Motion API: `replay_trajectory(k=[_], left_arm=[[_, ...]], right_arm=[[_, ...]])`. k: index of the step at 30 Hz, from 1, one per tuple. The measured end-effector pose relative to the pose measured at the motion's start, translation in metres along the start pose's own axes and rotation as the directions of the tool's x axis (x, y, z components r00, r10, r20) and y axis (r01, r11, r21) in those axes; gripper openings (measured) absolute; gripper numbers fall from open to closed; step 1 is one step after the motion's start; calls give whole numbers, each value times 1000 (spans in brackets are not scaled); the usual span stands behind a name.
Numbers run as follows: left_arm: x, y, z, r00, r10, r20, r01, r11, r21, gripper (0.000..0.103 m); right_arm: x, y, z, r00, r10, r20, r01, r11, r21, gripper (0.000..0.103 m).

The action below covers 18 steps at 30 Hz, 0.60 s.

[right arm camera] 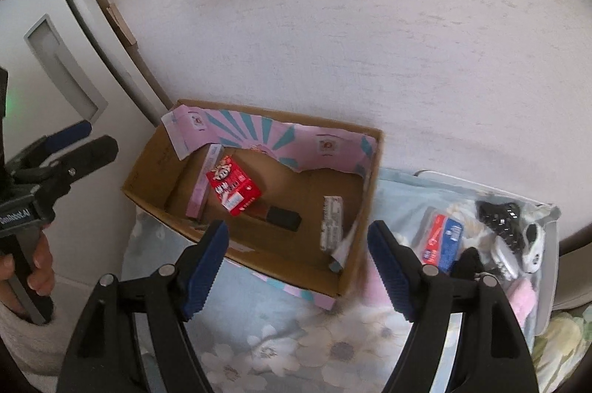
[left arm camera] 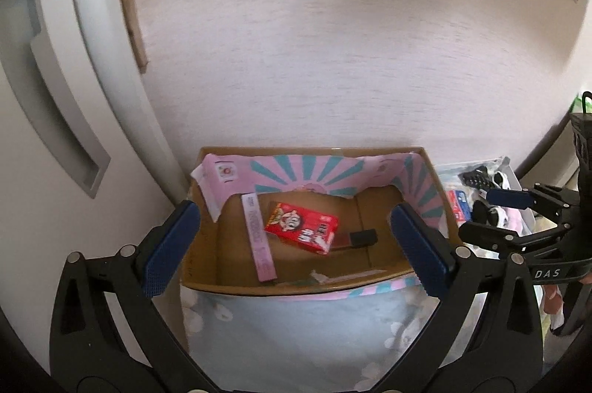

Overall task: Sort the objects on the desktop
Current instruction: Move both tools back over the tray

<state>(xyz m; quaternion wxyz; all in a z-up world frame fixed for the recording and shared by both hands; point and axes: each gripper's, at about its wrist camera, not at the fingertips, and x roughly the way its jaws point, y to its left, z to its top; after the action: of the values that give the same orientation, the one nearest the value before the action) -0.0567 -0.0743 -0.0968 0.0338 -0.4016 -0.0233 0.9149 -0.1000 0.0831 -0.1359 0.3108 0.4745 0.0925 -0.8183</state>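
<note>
An open cardboard box point(left arm camera: 207, 256) point(right arm camera: 148, 186) with a pink-and-teal lining stands against the wall on a flowered blue cloth. In it lie a red snack carton point(left arm camera: 301, 226) point(right arm camera: 233, 187), a long pink box point(left arm camera: 259, 241) point(right arm camera: 201, 186), a brown stick with a black cap point(left arm camera: 360, 237) point(right arm camera: 281, 217) and a small white packet point(right arm camera: 332, 223). My left gripper point(left arm camera: 296, 241) is open and empty, held above the box's near side. My right gripper point(right arm camera: 296, 267) is open and empty, above the box's near right corner.
A clear tray point(right arm camera: 547, 282) point(left arm camera: 514, 171) right of the box holds a red-and-blue packet point(right arm camera: 444, 237), a black hair clip point(right arm camera: 499, 213) and other small items. A white wall is behind, a white cabinet door point(left arm camera: 55, 97) to the left. The cloth point(right arm camera: 314, 345) covers the foreground.
</note>
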Motion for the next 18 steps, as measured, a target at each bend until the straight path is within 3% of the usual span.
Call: replay_trajectory(k=[9,18], left_arm=[[-21,-54,-3,998,-48,29,46,997,58,103],[-23,-130,-23,993,-118,9,115,983,141,103]], right_arm=[[-51,-50,-27,998,-25,58,23,999,43,74],[-93,-120,-71,992,-123,32,121,991,58,74]])
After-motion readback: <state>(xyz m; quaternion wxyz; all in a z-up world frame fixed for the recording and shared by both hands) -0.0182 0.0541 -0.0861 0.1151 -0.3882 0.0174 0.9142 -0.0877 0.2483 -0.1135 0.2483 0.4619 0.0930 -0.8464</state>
